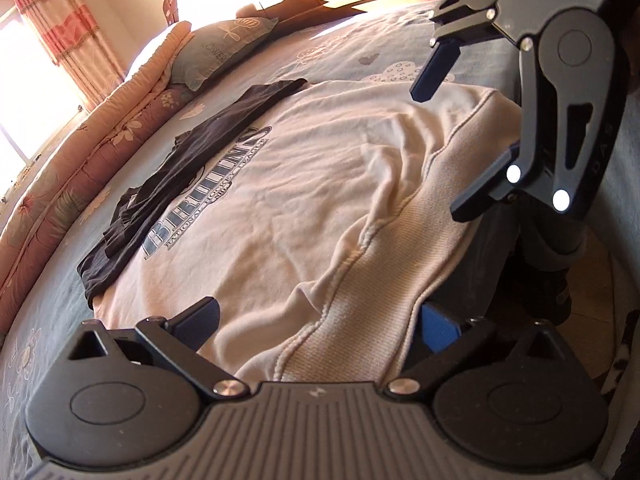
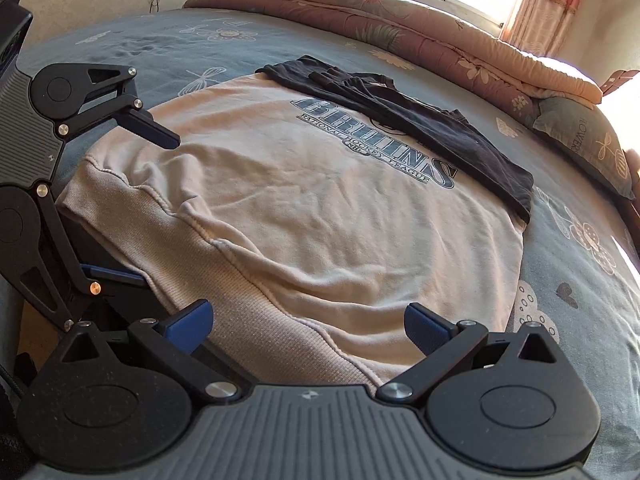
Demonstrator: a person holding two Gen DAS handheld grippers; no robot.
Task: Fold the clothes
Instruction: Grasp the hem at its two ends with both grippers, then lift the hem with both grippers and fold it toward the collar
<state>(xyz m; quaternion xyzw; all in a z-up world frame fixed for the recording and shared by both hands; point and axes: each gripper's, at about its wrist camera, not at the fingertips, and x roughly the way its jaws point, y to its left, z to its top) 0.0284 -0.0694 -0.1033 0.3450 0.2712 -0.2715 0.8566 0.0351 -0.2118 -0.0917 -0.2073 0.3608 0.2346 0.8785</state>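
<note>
- Here, at nine o'clock in the left wrist view, a rolled floral quilt (image 1: pixel 60 152) runs along the far edge of the blue-grey bedsheet (image 1: pixel 328 52), with a pillow (image 1: pixel 220 50) at eleven o'clock.
- Beside it, a dark garment (image 1: pixel 188 172) lies partly over the top of the cream sweatshirt (image 1: pixel 288 208).
- The sweatshirt is spread flat, print up, mid-bed; its ribbed hem (image 1: pixel 360 300) hangs off the near edge at six o'clock.
- The left gripper (image 1: pixel 320 320) stands with jaws wide apart either side of the hem, gripping nothing.
- At two o'clock, the right gripper (image 1: pixel 440 148) is likewise spread wide at the hem's other end, one finger above the cloth, one below; no clamping shows.
</note>
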